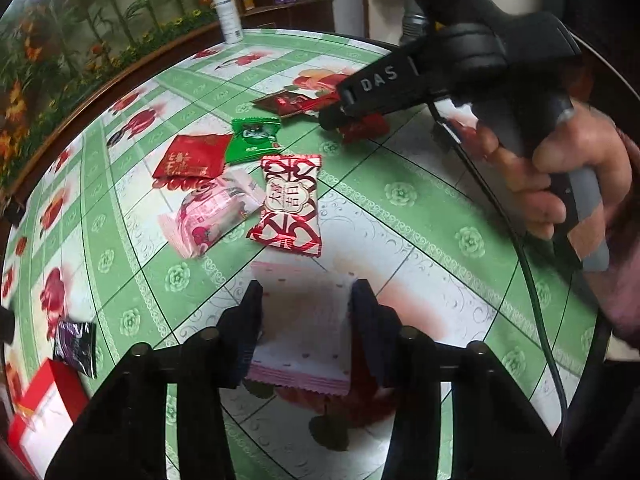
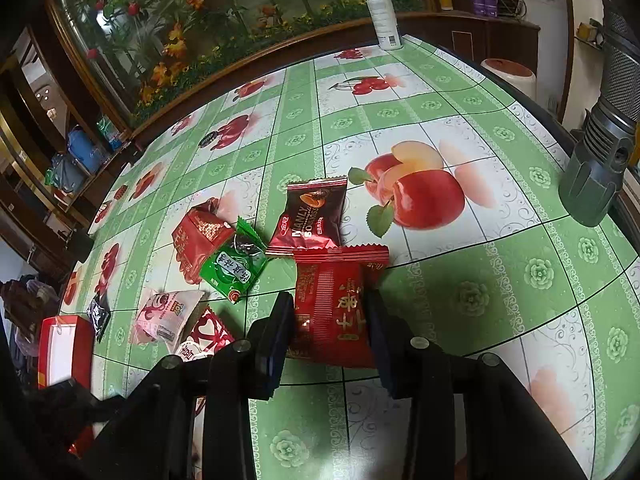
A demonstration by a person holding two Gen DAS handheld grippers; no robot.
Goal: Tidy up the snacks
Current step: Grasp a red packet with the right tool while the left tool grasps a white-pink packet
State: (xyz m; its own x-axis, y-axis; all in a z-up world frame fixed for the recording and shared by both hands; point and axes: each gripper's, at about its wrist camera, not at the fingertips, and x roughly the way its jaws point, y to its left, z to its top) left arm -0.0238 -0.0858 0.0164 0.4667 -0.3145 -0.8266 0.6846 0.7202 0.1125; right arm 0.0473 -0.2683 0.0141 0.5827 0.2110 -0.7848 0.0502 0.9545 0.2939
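Observation:
My left gripper (image 1: 306,300) is shut on a white and pink snack packet (image 1: 304,328), held above the table. My right gripper (image 2: 332,312) is shut on a red snack packet (image 2: 334,308) just over the tablecloth; it also shows in the left wrist view (image 1: 340,114). Loose snacks lie on the table: a dark red Manly packet (image 2: 310,216), a green packet (image 2: 234,268), a red packet (image 2: 200,236), a pink strawberry packet (image 2: 166,314), a red and white patterned packet (image 1: 290,206) and a small black packet (image 1: 76,346).
A red box (image 2: 64,350) with a white inside stands at the table's left edge. A white spray bottle (image 2: 384,12) stands at the far edge. The tablecloth (image 2: 500,300) is green and white with fruit prints. A grey cylinder (image 2: 592,184) hangs at the right.

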